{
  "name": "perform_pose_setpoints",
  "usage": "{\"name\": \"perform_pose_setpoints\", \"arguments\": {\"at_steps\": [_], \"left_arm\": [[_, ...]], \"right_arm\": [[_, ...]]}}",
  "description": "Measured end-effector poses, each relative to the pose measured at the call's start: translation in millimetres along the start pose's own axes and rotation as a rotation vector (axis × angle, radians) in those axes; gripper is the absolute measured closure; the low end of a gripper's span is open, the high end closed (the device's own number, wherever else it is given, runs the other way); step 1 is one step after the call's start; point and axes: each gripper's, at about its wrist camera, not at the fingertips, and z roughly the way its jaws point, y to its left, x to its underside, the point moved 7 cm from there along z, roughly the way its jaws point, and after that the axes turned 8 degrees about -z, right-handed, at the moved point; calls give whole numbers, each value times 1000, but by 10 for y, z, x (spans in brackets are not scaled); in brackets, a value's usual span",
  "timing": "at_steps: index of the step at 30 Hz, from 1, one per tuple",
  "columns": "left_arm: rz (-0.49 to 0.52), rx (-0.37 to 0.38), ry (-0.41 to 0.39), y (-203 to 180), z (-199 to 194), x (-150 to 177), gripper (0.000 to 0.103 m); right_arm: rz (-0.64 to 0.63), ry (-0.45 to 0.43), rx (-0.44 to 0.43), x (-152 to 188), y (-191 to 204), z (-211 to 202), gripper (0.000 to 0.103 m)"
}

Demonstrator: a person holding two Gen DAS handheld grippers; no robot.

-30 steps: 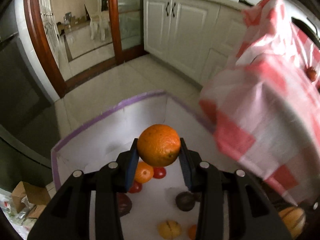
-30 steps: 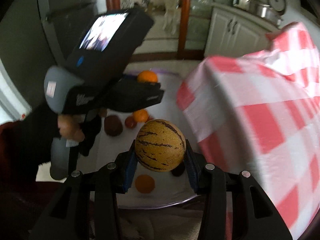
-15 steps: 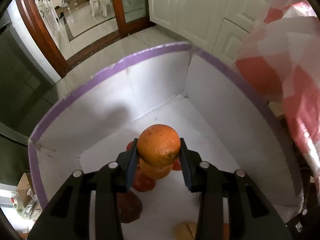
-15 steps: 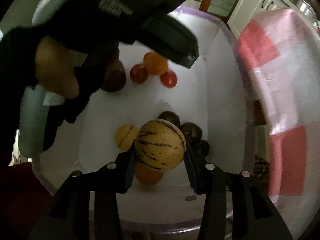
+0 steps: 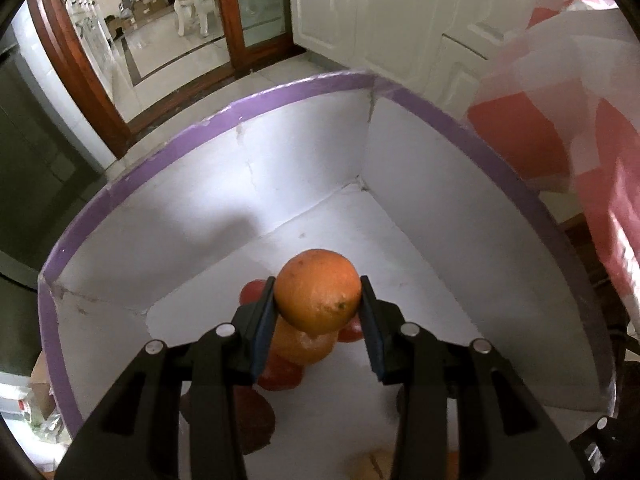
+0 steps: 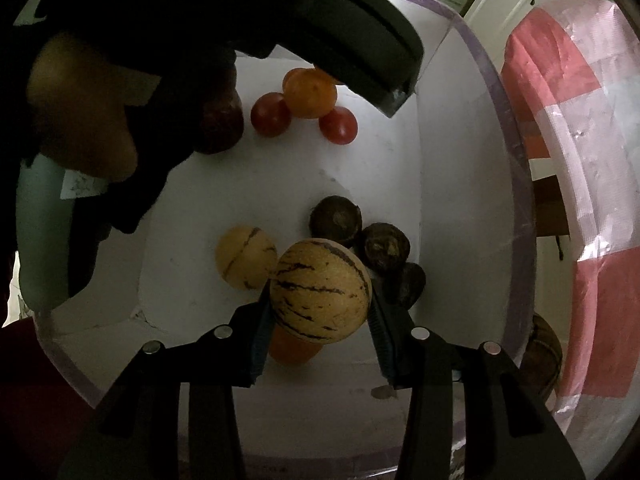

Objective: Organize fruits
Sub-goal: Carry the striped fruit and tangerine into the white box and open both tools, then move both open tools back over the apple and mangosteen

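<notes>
My left gripper (image 5: 318, 294) holds an orange (image 5: 316, 280) low inside a white box with a purple rim (image 5: 280, 94). Its jaws are opening, but the pads still touch the orange. Right under it lie another orange (image 5: 308, 348) and two red tomatoes (image 5: 280, 376). My right gripper (image 6: 320, 294) is shut on a yellow, dark-striped melon (image 6: 320, 280), low over the near end of the same box (image 6: 516, 184). A second striped melon (image 6: 244, 256) lies just left of it, dark brown fruits (image 6: 336, 220) just right, and an orange fruit (image 6: 292, 348) below.
A hand (image 6: 80, 120) and the left tool's dark housing (image 6: 340, 20) fill the upper left of the right wrist view. A red-and-white checked cloth (image 5: 580, 120) hangs right of the box. White cabinets (image 5: 360, 0) and a tiled floor lie beyond.
Both grippers have come down into the box with their fruit and tipped further downward. Since half a second ago they have hardly moved.
</notes>
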Motion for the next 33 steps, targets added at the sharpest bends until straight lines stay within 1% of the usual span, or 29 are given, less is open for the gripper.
{"name": "perform_pose_setpoints", "arguments": {"at_steps": [2, 3, 6, 8, 10, 11, 13, 17, 23, 27, 28, 30, 33], "left_arm": [[25, -5, -36, -58, -20, -44, 54], [34, -10, -48, -74, -30, -54, 52], [46, -15, -60, -105, -30, -117, 43], [34, -10, -63, -109, -45, -135, 31], [24, -13, -75, -102, -66, -152, 24], [24, -21, -83, -98, -84, -161, 23], [23, -25, -85, -80, -91, -187, 21], [1, -33, -90, -54, -159, -219, 14], [15, -58, -124, -53, -339, -321, 13], [24, -83, -172, -80, -566, -444, 13], [23, -92, -186, -87, -627, -479, 12], [18, -119, -224, -109, -794, -563, 11], [11, -170, -303, -142, -1073, -716, 7]], "right_arm": [[6, 0, -2, -40, -19, 78, 59], [11, 1, -3, -31, -28, 78, 59], [23, 4, -2, -20, -61, 82, 58], [35, -2, -1, -18, -87, 69, 54], [43, -16, 3, -24, -99, 34, 47], [44, -21, 4, -25, -104, 20, 46], [44, -26, 9, -30, -102, -2, 44], [40, -46, 20, -47, -101, -67, 40], [43, -94, 35, -80, -105, -202, 37], [51, -136, 39, -91, -125, -353, 35], [57, -153, 39, -95, -135, -413, 33], [69, -190, 25, -100, -150, -532, 33], [89, -311, -46, -109, -167, -918, 31]]}}
